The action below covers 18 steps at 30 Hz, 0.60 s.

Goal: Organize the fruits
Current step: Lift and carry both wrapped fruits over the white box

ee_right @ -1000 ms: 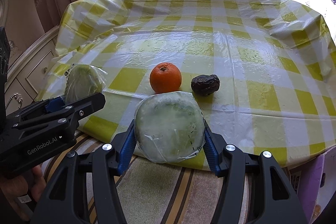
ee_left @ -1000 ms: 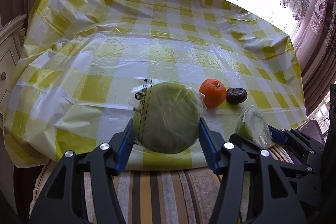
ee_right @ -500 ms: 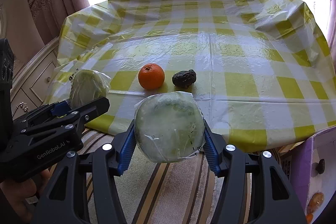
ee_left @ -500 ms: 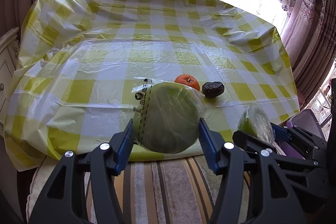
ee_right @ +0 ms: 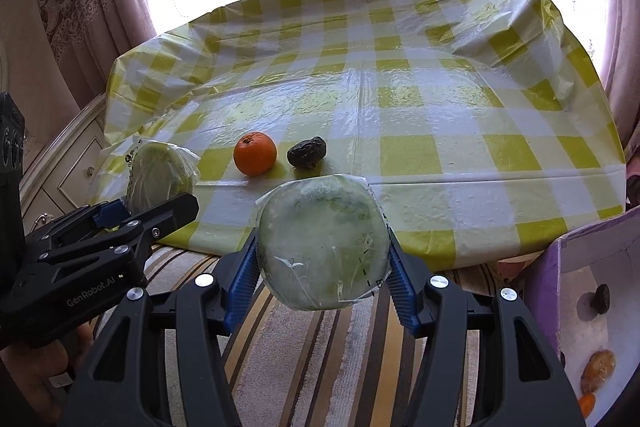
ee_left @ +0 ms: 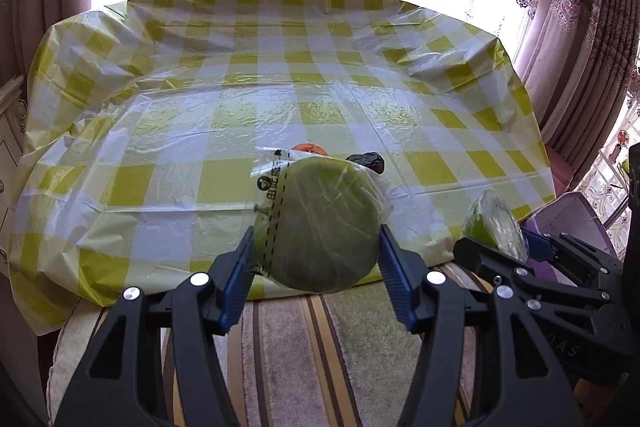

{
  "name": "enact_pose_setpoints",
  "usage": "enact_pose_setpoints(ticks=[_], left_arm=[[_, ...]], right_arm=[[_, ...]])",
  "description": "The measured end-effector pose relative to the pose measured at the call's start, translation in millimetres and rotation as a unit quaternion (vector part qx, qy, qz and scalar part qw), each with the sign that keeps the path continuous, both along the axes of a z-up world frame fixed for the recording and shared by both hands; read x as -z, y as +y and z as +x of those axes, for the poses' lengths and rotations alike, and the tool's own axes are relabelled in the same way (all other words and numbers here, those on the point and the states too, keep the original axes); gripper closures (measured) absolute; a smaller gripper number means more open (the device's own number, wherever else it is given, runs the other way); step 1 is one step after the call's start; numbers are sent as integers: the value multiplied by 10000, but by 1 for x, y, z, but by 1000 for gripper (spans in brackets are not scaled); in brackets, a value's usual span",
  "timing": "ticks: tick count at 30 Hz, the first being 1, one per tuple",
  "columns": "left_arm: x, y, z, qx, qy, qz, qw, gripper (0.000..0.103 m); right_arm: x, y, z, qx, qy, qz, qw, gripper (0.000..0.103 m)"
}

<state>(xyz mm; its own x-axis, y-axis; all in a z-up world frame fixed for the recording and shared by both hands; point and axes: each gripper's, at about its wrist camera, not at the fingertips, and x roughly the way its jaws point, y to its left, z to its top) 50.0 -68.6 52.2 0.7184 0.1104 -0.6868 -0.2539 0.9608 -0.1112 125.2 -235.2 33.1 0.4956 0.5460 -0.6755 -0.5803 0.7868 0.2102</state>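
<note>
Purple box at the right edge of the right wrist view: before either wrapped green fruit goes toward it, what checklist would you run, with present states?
1. Left gripper clamps its wrapped green fruit: ok.
2. Right gripper clamps the second wrapped fruit: ok.
3. Purple box open, fruit already inside: ok.
4. Room inside for both: cannot tell.
5. Orange and dark fruit sit apart on the tablecloth, undisturbed: ok.

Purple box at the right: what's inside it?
The purple box holds a small dark fruit, a yellowish-brown one and an orange piece; the rest runs out of frame.
</note>
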Motion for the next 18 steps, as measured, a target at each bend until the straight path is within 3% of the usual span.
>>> enact_pose_setpoints(ticks=[18], left_arm=[[-4,-101,35,1113,22,216,9935,45]], right_arm=[[-2,-129,38,1330,34,230,9908,46]])
